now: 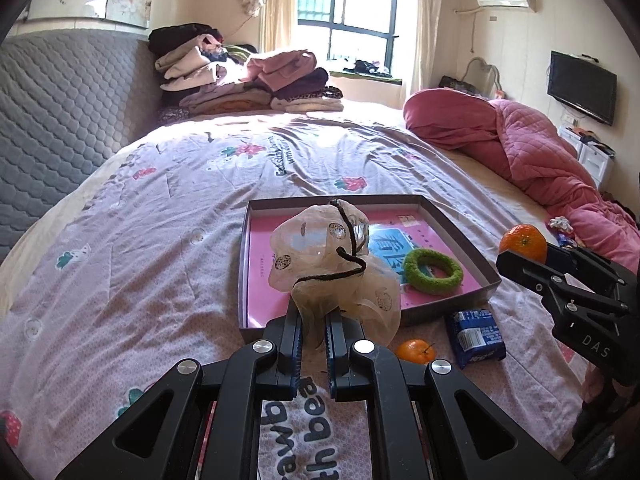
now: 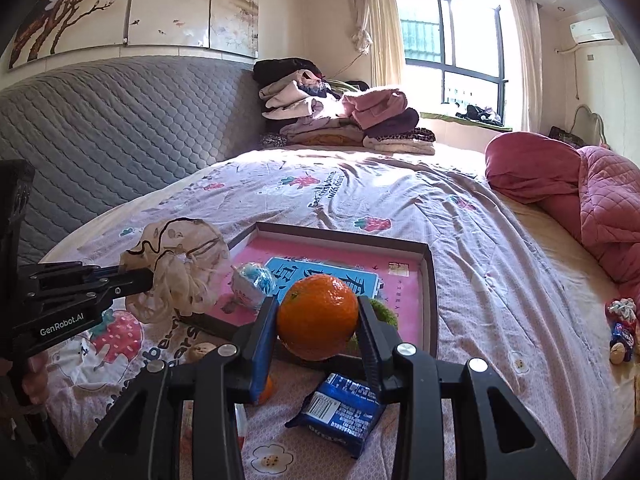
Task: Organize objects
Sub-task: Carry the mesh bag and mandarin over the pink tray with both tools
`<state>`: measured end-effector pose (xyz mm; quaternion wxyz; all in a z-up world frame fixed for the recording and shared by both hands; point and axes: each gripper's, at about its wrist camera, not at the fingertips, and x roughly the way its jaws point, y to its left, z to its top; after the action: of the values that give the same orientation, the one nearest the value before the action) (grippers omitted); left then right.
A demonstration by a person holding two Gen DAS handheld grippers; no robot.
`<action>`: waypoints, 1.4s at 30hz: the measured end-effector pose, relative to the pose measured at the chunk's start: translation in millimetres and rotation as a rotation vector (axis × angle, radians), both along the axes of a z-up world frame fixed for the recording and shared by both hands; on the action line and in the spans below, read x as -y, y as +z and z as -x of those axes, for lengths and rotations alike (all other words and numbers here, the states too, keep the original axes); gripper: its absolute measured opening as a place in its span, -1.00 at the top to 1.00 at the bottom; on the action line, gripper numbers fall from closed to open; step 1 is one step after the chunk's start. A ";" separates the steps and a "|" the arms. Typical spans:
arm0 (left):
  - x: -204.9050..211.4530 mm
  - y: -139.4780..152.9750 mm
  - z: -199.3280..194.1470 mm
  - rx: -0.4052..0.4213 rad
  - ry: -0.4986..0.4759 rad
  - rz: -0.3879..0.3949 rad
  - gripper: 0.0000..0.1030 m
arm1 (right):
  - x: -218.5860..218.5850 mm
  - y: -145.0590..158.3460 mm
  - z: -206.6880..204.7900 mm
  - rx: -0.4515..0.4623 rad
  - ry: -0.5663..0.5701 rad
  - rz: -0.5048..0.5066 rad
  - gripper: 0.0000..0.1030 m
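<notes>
1. Left gripper (image 1: pixel 314 330): nearest your left lens, jaws pinched together on the sheer beige scrunchie (image 1: pixel 334 264). You hold it by its lower folds, so the bulk billows above the fingertips and hangs over the near-left corner of the box lid (image 1: pixel 460 232).
2. Right gripper (image 2: pixel 318 322): nearest your right lens, jaws clamped on the orange (image 2: pixel 318 316), one pad on each flank. It is lifted clear of the bedspread (image 1: pixel 160 208), just before the lid's near rim.
3. Box lid: shallow, grey-walled, pink printed floor, lying flat on the bed. It is the likely collecting place, which would explain why both loads are carried toward it.
4. Already inside: green fuzzy ring (image 1: pixel 433 271) at the near-right, and a small blue-and-white wrapped item (image 2: pixel 254 284) at the near-left.
5. Loose on the bedspread, near the lid's front edge: a smaller orange (image 1: pixel 415 351), a blue snack packet (image 1: pixel 476 338), a walnut (image 2: pixel 202 350).
6. Farther right: small trinkets (image 2: pixel 622 328) beside the pink quilt (image 2: pixel 600 200).
7. Obstructions: the lid's raised rim must be cleared; the scrunchie partly hides the floor from your left lens; your two grippers are close together over the one lid.
</notes>
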<state>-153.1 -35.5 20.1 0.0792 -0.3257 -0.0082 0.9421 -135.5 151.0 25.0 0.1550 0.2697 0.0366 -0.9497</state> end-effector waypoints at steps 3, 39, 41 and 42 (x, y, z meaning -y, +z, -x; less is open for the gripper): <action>2.7 -3.7 9.7 0.010 0.011 0.003 0.82 | 2.8 -2.1 7.2 0.002 0.009 -0.012 0.25; 1.0 -61.8 85.1 0.145 0.001 0.047 0.81 | 45.5 -72.5 91.1 0.193 0.104 -0.101 0.25; 0.7 -65.7 87.3 0.158 -0.002 0.047 0.81 | 46.5 -74.0 93.3 0.198 0.107 -0.101 0.25; 0.2 -67.2 88.2 0.160 -0.003 0.049 0.81 | 47.8 -74.8 94.1 0.201 0.109 -0.105 0.25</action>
<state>-241.4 -35.8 -47.0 0.0717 -0.4020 0.0089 0.9128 -229.6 103.2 -49.8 0.1948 0.3687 0.0850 -0.9049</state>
